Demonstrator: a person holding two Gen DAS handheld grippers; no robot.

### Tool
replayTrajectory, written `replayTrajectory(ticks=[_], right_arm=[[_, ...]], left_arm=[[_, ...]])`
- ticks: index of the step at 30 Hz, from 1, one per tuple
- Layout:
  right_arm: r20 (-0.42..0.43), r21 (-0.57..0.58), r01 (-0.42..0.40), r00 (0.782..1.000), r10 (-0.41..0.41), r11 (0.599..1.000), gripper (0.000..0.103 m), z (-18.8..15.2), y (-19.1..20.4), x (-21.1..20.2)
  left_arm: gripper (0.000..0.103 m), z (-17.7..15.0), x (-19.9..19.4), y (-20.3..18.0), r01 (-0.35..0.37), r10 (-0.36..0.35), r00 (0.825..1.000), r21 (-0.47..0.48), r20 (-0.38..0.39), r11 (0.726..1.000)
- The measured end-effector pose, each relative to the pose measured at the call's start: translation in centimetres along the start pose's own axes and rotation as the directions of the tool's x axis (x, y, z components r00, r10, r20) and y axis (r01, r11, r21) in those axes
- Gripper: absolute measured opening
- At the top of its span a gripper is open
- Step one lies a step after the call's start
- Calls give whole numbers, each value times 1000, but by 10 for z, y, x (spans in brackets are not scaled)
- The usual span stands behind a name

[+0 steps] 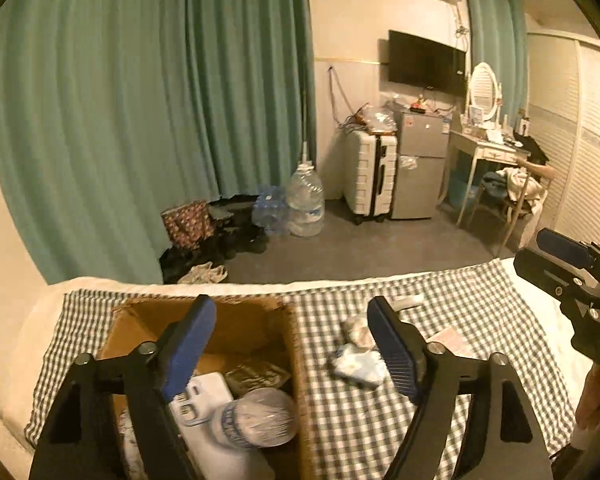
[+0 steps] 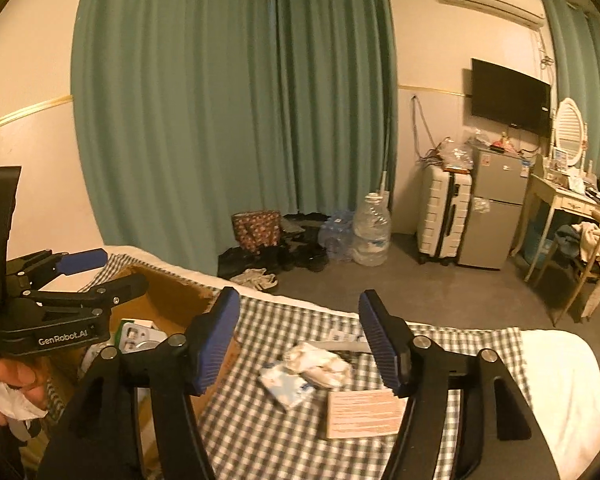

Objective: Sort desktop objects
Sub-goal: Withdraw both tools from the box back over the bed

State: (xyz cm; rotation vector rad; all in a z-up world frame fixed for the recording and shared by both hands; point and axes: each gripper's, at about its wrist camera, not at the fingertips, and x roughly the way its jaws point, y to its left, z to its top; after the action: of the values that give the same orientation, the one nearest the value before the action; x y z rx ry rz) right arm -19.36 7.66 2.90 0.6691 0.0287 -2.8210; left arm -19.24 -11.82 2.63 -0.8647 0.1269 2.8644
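An open cardboard box [image 1: 240, 320] stands on the checked cloth [image 1: 380, 420]. Inside lie a clear plastic bottle [image 1: 260, 416], a white flat object [image 1: 204, 396] and a brown packet [image 1: 256, 374]. My left gripper [image 1: 290, 308] hangs open over the box's right wall with nothing between its fingers. To the right of the box lie a blue-white tissue pack [image 2: 286, 384], a crumpled white wad [image 2: 320, 362] and a pink card [image 2: 364, 414]. Above these, my right gripper [image 2: 298, 298] is open and empty. The left gripper [image 2: 108, 272] also shows at that view's left edge.
The cloth covers a white bed [image 2: 560, 380]. Beyond its far edge are grey floor, shoes, water jugs [image 1: 306, 204], a white suitcase [image 1: 370, 178], a small fridge [image 1: 418, 168], and a dressing table with a chair [image 1: 516, 196]. A hand [image 2: 8, 380] at lower left holds white tissue.
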Motion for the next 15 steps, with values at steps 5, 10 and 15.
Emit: replayTrajectory(ticks=[5,10,15], right_arm=[[19,40,47,999,-48,998,80,2,-29,-16],[15,69,88,996,-89,994,92,3,-50,-19],[5,106,126,992,-127,986,100,-4,-78,-17]], left_arm=[[99,5,-6,-17,17,-17,997,6,69,1000],[103,14,-14,-33,46,-45,985,-5,166,999],[103,12,1,-58,38,-46,988,56,147,998]])
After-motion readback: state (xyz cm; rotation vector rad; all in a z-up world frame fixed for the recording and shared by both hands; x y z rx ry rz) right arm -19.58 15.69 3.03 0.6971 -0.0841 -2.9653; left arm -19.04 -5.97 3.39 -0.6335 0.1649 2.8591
